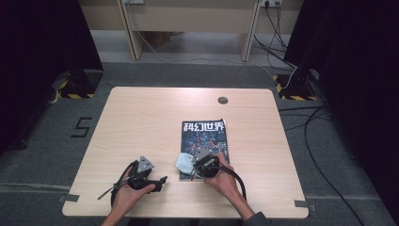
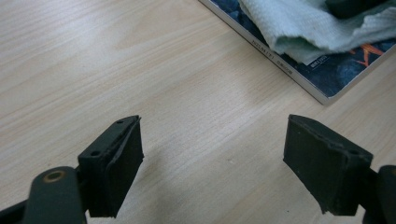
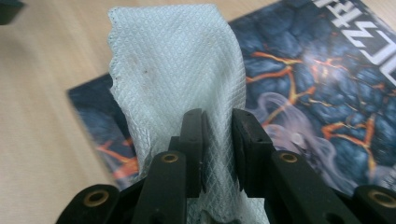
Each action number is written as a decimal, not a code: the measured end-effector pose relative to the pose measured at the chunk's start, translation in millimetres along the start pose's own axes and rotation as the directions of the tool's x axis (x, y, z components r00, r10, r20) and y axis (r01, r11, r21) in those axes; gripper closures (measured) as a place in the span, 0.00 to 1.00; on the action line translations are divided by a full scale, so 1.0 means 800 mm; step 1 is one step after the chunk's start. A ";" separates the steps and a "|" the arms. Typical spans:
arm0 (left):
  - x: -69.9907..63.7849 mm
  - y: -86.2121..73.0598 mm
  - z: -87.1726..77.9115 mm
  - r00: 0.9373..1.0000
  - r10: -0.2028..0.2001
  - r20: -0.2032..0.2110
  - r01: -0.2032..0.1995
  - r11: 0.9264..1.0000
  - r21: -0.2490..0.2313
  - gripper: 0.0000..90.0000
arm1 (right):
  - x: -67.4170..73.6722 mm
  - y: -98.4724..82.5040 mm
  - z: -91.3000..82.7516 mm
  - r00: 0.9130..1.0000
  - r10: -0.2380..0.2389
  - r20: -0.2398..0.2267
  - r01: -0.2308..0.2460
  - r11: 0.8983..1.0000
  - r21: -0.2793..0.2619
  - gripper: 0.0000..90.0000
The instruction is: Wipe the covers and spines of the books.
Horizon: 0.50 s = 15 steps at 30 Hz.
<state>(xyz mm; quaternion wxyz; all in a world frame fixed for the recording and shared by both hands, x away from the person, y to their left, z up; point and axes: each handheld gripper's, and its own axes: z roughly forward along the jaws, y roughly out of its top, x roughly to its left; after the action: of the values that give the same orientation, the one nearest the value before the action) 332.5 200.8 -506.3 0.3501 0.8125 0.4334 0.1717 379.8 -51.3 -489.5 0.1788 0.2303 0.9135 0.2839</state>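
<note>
One pale cloth (image 3: 177, 70), likely soft, light and limp, is pinched between the right gripper (image 3: 217, 140) jaws, best held by its bunched fold, draped ahead over a magazine (image 3: 317, 84). Left gripper (image 2: 212, 158) jaws stand apart over bare table (image 2: 140, 70).

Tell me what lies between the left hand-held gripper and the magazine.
Bare wooden table: the left gripper view shows nothing between the left hand-held gripper and the magazine.

Grey carpet floor (image 1: 188, 75), black curtains (image 1: 42, 42) either side, wooden desk (image 1: 188, 19) behind.
</note>
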 end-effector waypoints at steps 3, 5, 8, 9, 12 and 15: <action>0.000 0.000 0.000 1.000 0.000 -0.003 0.000 1.000 0.000 0.21 | 0.012 0.003 0.000 1.000 -0.007 -0.028 0.007 1.000 -0.010 0.84; 0.000 -0.001 0.001 1.000 -0.003 -0.003 0.003 1.000 -0.003 0.21 | 0.018 0.005 0.000 0.999 -0.028 -0.041 0.028 1.000 -0.009 0.84; 0.001 -0.001 0.000 1.000 -0.005 -0.003 0.005 1.000 -0.002 0.21 | 0.020 0.004 -0.002 0.999 -0.028 -0.039 0.028 1.000 -0.012 0.84; 0.001 -0.001 0.000 1.000 -0.003 -0.004 0.003 1.000 0.003 0.21 | 0.019 0.003 -0.002 0.999 -0.020 -0.046 0.019 1.000 -0.012 0.84; 0.001 -0.001 0.000 1.000 -0.005 -0.005 0.005 1.000 0.000 0.21 | 0.014 -0.004 -0.007 0.999 0.000 -0.041 -0.001 1.000 -0.012 0.84; 0.001 -0.001 0.000 1.000 -0.005 -0.004 0.005 1.000 0.000 0.21 | 0.006 -0.015 -0.014 0.999 0.024 -0.030 -0.024 1.000 -0.001 0.84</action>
<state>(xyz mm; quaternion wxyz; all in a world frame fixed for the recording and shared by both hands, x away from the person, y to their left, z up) 332.6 201.3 -506.9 0.3498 0.8111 0.4359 0.1727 366.4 -62.4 -488.7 0.1618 0.2370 0.9130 0.2899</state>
